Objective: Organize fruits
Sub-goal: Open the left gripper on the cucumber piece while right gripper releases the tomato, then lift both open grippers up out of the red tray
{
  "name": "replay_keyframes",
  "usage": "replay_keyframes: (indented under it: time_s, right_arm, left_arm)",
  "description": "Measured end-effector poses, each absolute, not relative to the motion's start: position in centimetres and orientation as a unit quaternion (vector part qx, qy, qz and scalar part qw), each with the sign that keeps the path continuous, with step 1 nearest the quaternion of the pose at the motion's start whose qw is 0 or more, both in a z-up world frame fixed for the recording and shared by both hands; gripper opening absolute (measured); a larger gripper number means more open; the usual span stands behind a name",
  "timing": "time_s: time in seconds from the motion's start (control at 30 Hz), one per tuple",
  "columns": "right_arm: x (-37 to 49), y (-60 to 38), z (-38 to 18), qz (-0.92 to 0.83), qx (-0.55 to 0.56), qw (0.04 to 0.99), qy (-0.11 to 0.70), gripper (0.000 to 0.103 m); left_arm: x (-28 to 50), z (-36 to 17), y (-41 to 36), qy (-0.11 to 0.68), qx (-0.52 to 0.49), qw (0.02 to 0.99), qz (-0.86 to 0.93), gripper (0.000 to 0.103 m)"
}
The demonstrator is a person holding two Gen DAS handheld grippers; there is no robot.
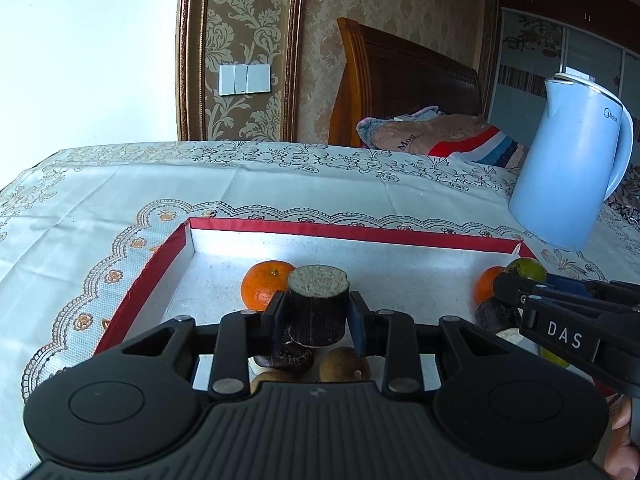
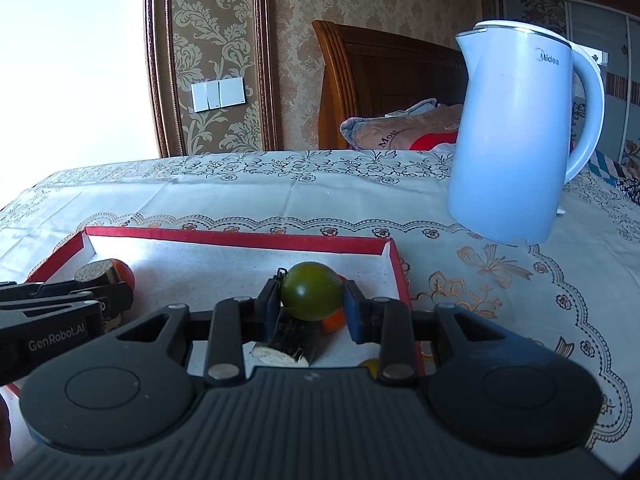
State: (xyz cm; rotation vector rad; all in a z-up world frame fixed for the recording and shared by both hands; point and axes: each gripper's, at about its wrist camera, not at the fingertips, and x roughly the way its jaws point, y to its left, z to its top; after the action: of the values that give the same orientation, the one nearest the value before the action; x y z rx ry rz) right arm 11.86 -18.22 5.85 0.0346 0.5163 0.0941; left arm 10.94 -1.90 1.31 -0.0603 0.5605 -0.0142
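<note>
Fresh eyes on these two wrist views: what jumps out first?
Both claws are loaded over the red-rimmed shallow box: the left claw grips a dark-skinned sugarcane chunk with a pale cut top, the right claw a round dark green fruit. Next is the tall pale blue electric kettle, standing on the floral tablecloth beyond the box's right side.

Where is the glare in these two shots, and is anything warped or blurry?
Left wrist view: window area upper left blown out white, glare patch on the tray floor, kettle leaning from fisheye. Right wrist view: same white washout, tray corner glare; held green fruit sharp.
</note>
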Motion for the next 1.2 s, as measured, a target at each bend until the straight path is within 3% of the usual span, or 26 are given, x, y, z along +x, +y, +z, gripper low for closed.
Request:
replay_keyframes:
  time_s: [0.37, 0.4, 0.53, 0.6, 0.8, 1.2]
  right_arm:
    - [11.7, -18.1, 5.8, 0.049, 0.018, 0.966, 0.254, 0.035]
    - [11.6, -18.1, 5.8, 0.051, 0.018, 0.966, 0.254, 0.043]
    - [11.0, -18.1, 6.1, 0.046, 0.015, 0.969, 0.242, 0.066]
    - [10.6, -18.2, 6.3, 0.043, 0.018, 0.971, 0.234, 0.076]
    - [10.1, -18.1, 6.4, 0.046, 0.015, 0.971, 0.233, 0.083]
    - [9.3, -19.0, 6.5, 0.044, 0.031, 0.971, 0.233, 0.089]
  left_arm:
    - [10.9, 1.2, -1.8, 0.279, -0.031, 0.960, -0.008, 0.033]
    - [10.8, 1.2, -1.9, 0.277, -0.028, 0.960, -0.009, 0.036]
    - [10.2, 1.4, -1.8, 0.258, -0.023, 0.966, 0.000, 0.066]
    - [9.8, 1.6, -1.8, 0.248, -0.022, 0.969, 0.004, 0.066]
    - [9.5, 1.5, -1.4, 0.253, -0.033, 0.967, 0.007, 0.066]
    - [8.7, 1.5, -1.0, 0.250, -0.034, 0.968, 0.018, 0.066]
